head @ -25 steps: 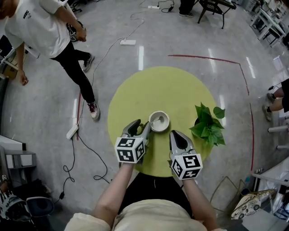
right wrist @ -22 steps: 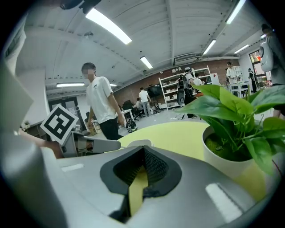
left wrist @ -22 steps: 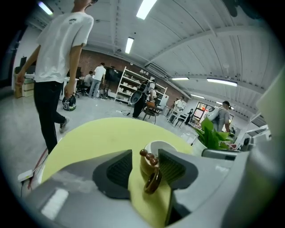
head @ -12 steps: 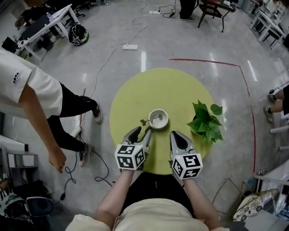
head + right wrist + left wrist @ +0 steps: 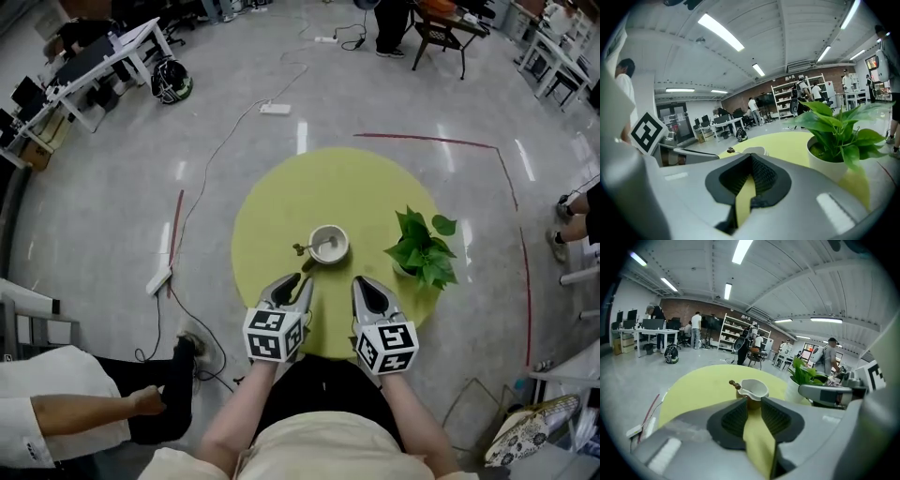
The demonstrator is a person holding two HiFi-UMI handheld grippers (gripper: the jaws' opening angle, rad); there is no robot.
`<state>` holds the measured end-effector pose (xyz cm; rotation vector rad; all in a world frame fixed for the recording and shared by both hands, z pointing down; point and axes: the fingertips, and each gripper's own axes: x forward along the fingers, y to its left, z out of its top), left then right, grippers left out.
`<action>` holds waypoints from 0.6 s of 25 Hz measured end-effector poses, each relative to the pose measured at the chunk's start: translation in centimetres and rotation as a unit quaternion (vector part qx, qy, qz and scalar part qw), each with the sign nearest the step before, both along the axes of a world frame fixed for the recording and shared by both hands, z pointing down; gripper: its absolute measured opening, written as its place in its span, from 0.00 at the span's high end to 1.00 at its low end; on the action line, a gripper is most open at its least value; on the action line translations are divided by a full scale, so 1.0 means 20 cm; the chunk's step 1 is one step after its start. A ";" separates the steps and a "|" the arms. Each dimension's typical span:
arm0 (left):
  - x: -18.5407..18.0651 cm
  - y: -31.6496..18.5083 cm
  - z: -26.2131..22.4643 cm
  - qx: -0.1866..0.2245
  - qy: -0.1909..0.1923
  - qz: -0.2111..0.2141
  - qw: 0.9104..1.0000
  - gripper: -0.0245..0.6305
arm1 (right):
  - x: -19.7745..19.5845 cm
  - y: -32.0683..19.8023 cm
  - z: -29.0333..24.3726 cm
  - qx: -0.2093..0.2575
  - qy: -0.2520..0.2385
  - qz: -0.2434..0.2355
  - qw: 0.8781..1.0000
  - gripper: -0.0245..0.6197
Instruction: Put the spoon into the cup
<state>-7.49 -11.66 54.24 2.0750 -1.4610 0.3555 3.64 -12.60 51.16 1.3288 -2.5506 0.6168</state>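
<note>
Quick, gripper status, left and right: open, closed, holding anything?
Left gripper: open, fingers have just been closing, nothing between them.
Right gripper: closed, fingers together at the tips, holding nothing.

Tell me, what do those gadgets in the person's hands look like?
The left hand-held gripper and right hand-held gripper each have a grey shell, two black ribbed pads and a white cube printed with black square markers. The person wears a cream top.

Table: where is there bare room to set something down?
The far half of the table, beyond the cup and plant, is bare, as is the strip left of the spoon. Tightest: between cup and plant.
</note>
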 end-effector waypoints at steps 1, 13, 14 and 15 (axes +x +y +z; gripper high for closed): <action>0.01 0.01 -0.01 0.001 -0.001 0.001 1.000 0.82 | 0.00 0.01 -0.01 0.001 0.000 0.000 1.000 0.96; 0.04 0.11 -0.12 0.031 -0.013 0.006 0.999 0.95 | 0.05 0.14 -0.06 0.013 -0.004 0.000 1.000 0.96; 0.05 0.12 -0.13 0.033 -0.014 0.006 0.999 0.96 | 0.05 0.14 -0.07 0.015 -0.004 0.000 1.000 0.96; 0.05 0.13 -0.14 0.035 -0.014 0.006 0.999 0.96 | 0.06 0.15 -0.08 0.017 -0.005 0.000 1.000 0.96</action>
